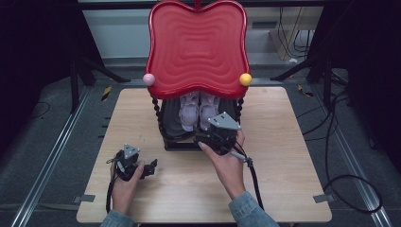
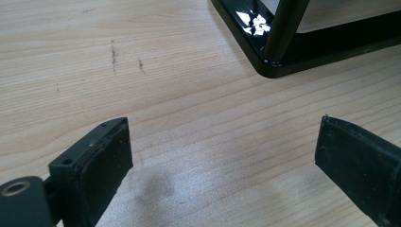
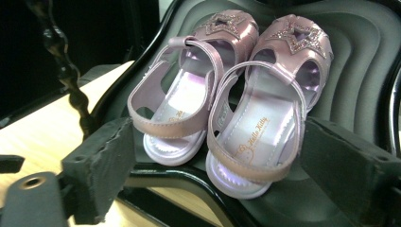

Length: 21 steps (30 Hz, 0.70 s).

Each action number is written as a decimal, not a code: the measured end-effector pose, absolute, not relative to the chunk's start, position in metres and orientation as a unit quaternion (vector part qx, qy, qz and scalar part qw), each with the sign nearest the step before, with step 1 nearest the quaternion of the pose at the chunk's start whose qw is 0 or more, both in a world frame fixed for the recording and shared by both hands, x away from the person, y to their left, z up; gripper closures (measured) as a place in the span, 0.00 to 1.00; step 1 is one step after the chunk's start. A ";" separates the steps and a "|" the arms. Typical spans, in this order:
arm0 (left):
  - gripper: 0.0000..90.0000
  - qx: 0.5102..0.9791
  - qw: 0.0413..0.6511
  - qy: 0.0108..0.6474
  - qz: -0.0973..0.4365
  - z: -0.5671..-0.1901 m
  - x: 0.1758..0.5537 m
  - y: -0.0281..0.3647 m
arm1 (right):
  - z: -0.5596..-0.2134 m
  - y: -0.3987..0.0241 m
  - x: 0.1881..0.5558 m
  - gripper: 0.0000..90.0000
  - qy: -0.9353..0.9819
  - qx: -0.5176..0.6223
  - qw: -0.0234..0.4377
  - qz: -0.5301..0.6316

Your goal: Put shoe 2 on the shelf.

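A pair of small pink sandals sits side by side on the dark ridged lower tray of a two-tier stand, toes pointing away from the person. Each sandal has a glittery star on the toe and an ankle strap. From the high view, the stand's red apple-shaped upper tray hides the front halves of the sandals and most of the lower tray. A pink ball and a yellow ball sit at the red tray's front corners.

The right gripper is at the lower tray's front edge, its jaws spread wide to either side of the sandals' heels, not touching them.

The left gripper rests low over the wooden table, jaws wide apart with nothing between them, near the stand's glossy black base.
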State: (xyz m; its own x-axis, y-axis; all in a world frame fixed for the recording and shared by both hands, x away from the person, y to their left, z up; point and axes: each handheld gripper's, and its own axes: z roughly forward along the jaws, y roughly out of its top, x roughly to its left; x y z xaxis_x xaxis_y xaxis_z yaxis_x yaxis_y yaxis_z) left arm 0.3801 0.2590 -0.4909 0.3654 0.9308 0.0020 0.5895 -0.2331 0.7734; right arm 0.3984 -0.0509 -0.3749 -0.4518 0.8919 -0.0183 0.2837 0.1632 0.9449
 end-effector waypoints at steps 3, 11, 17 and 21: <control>0.04 0.747 0.352 0.509 0.242 -0.491 0.381 0.260 | -0.375 -0.056 0.392 0.09 0.705 0.414 0.304 0.489; 0.04 0.749 0.350 0.509 0.240 -0.492 0.380 0.260 | -0.383 -0.081 0.369 0.08 0.720 0.404 0.293 0.482; 0.04 0.751 0.344 0.511 0.239 -0.495 0.382 0.262 | -0.401 -0.112 0.358 0.08 0.726 0.424 0.286 0.461; 0.04 0.752 0.339 0.513 0.239 -0.497 0.383 0.263 | -0.416 -0.132 0.359 0.08 0.729 0.440 0.283 0.441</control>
